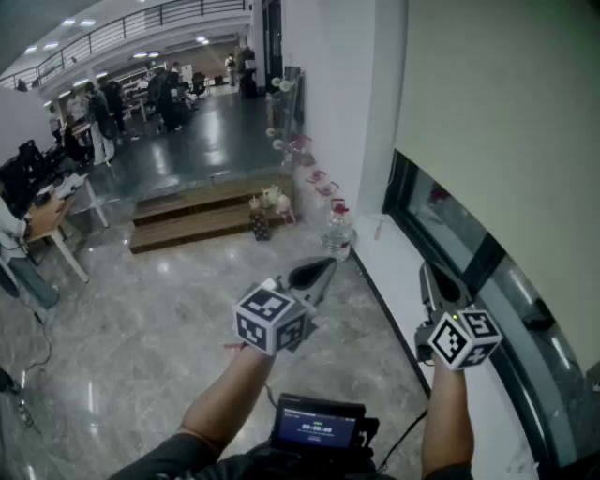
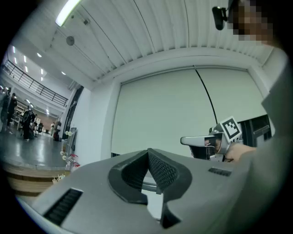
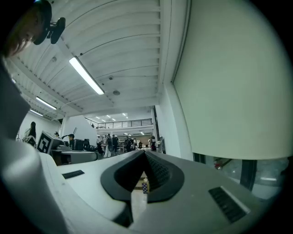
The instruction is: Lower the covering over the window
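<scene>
I see both forearms held out level. The left hand-held gripper [image 1: 312, 276] and right hand-held gripper [image 1: 435, 285] have jaws together, empty. The pale cream fabric roller blind [image 1: 497, 112] hangs at right, partway down the dark-framed glass window [image 1: 466, 236].

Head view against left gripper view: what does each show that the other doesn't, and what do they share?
Only the head view: the screen at the person's waist and the left gripper from outside. Only the left gripper view: the strip light overhead, a dark line down the blind, and that gripper's jaws shut on nothing. Both: the blind, the right gripper and distant people.
</scene>
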Motion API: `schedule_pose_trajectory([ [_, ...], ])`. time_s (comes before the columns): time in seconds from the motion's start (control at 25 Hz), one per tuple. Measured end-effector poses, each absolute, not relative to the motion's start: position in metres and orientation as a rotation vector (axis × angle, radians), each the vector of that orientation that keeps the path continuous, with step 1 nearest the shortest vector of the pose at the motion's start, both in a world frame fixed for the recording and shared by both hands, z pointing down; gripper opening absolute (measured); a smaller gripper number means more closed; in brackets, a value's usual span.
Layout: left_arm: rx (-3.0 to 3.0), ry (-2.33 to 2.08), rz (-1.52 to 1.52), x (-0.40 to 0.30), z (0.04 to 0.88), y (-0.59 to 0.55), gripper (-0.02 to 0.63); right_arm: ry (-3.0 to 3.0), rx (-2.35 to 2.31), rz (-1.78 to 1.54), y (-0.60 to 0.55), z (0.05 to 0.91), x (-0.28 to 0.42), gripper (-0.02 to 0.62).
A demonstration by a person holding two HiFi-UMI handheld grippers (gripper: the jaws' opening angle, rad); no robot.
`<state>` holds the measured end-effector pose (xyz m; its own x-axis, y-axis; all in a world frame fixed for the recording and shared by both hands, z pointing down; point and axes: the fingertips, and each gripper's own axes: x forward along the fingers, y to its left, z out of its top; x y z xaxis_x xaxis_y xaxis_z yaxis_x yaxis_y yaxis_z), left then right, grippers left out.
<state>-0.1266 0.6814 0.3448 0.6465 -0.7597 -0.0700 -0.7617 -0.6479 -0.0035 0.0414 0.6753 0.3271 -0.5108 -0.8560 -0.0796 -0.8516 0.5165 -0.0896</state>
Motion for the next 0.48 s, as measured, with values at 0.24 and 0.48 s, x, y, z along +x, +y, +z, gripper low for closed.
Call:
schedule_pose_trajectory([
  [0.24, -2.829, 1.315, 0.106, -0.131, 0.349, 0.683, -0.008, 2.646, -1.493, -0.070, 0.677, 0.330, 0.036, 0.009],
  [0.48, -2.841, 1.303, 0.138, -0.139, 0.350, 0.685, -0.008, 2.637, -1.493, -0.074, 0.681, 0.334, 0.030, 0.011],
])
